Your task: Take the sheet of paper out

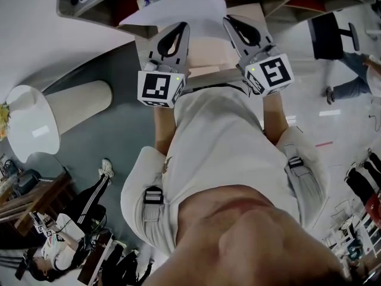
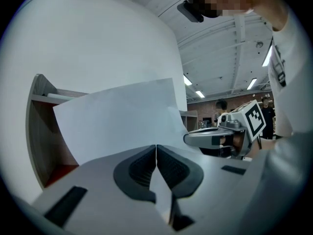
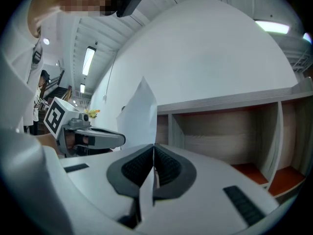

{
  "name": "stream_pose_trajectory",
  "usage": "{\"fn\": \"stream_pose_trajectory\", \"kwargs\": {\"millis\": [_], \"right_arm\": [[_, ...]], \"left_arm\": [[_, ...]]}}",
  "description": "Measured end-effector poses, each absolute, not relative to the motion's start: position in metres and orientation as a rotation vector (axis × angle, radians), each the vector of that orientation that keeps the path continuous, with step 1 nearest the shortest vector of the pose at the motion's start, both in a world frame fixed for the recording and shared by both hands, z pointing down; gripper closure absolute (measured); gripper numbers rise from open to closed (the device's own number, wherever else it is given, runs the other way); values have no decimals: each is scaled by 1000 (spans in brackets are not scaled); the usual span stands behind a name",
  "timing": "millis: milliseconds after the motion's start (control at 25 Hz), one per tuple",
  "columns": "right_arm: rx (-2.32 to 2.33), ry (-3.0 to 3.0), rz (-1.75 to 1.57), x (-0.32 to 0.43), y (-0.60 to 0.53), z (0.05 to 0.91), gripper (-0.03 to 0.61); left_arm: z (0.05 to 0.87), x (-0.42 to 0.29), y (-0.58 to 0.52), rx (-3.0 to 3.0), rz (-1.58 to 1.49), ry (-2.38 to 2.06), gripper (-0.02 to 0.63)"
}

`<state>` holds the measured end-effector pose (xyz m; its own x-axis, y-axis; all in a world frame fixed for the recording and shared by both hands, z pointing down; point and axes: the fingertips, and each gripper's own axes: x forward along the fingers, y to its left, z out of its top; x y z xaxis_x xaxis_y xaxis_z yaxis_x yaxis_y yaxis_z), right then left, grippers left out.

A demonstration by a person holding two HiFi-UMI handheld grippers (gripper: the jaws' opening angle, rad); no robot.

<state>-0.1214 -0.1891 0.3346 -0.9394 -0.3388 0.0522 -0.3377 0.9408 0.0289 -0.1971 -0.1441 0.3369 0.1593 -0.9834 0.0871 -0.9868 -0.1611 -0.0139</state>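
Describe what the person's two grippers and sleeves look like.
The left gripper and right gripper are light grey wedges with black ribbed pads, each carrying a white cube with black square markers. The person wears a cream short-sleeved shirt with buckled shoulder straps.

Left gripper [image 1: 177, 33], right gripper [image 1: 238, 28] level, side by side; fingers [image 2: 138, 169] clamped on sheet [image 1: 178, 8].

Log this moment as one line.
left gripper: jaws shut on sheet of paper | right gripper: jaws shut on same sheet | sheet: held up in front of shelf
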Motion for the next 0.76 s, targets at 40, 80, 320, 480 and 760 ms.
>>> {"fn": "stream_pose_trajectory", "kwargs": {"millis": [40,80,320,480,760], "right_arm": [[530,-3037,-25,-125,-188,336,558],[530,-3034,-21,-129,-188,339,558],[538,-3027,-20,-143,-185,331,558],[538,-3023,-10,-156,-171,335,558],[553,-3014,-17,-129,-180,320,558]], "left_arm": [[338,-201,-143,2355,119,-2002,591],[340,-204,-143,2354,121,-1999,591],[331,-217,-141,2370,116,-1986,591],[337,-228,-130,2369,132,-1982,591],[324,-198,-143,2396,149,-1964,591]]}}
